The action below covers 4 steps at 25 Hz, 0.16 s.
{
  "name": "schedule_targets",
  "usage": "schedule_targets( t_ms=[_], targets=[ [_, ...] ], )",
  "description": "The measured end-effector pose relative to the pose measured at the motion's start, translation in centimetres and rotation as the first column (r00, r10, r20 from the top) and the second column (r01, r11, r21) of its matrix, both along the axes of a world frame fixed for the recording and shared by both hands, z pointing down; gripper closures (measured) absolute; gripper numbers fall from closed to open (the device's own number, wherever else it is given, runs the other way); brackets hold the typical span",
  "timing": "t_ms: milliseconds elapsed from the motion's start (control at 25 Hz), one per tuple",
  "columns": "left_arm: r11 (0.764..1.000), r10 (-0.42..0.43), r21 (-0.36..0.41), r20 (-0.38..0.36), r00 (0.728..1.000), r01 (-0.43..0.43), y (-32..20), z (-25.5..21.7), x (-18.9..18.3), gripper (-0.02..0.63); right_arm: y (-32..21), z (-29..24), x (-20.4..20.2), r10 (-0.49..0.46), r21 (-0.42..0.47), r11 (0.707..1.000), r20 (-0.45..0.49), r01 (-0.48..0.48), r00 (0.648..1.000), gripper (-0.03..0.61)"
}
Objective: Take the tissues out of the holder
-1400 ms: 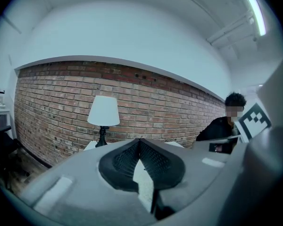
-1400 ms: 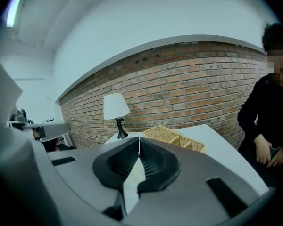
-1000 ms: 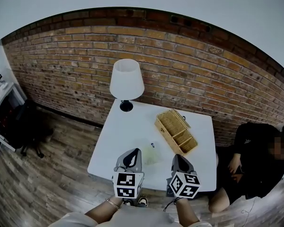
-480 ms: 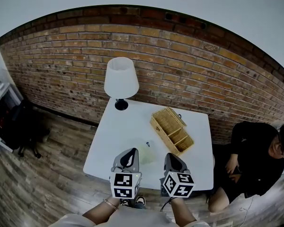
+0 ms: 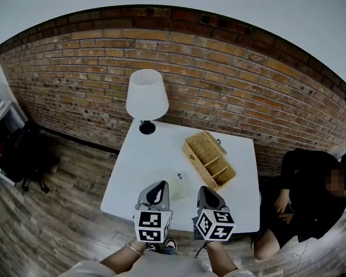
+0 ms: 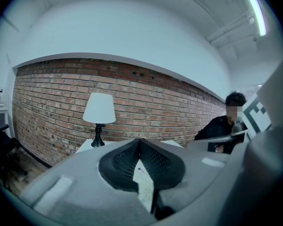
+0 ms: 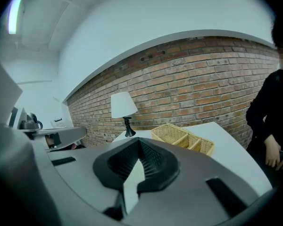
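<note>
A wicker holder [image 5: 209, 159] with several compartments stands on the white table [image 5: 138, 166] toward its right side; it also shows in the right gripper view as a wicker holder [image 7: 181, 138]. A pale, flat tissue-like thing [image 5: 177, 189] lies on the table in front of it, with a small dark speck [image 5: 179, 175] beside it. My left gripper [image 5: 160, 185] and right gripper [image 5: 202, 190] hover side by side over the table's near edge, short of the holder. Both are shut with nothing between their jaws: left gripper [image 6: 139, 141], right gripper [image 7: 140, 141].
A white-shaded lamp [image 5: 147, 97] stands at the table's far left corner against the brick wall [image 5: 230, 91]. A person in black [image 5: 311, 195] sits close to the table's right side. Dark furniture [image 5: 23, 149] stands on the wooden floor at the left.
The head view has shifted a little, so the table and lamp sit slightly further left. My right gripper has drifted slightly left. Both grippers stay shut over the near edge.
</note>
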<state>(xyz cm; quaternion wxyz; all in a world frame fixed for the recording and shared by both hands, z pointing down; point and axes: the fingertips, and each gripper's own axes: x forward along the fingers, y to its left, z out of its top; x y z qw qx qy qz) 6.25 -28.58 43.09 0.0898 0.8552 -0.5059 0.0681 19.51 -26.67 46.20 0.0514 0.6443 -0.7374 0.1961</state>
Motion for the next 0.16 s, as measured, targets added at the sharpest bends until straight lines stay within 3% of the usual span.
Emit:
schedule_targets(
  t_ms=[160],
  targets=[
    [1.000,0.001,0.002,0.001,1.000,-0.001,-0.34,-0.01,-0.09,0.607,-0.25,0.06,-0.10,-0.002,-0.006,1.000,0.001,0.002,1.000,0.572]
  ],
)
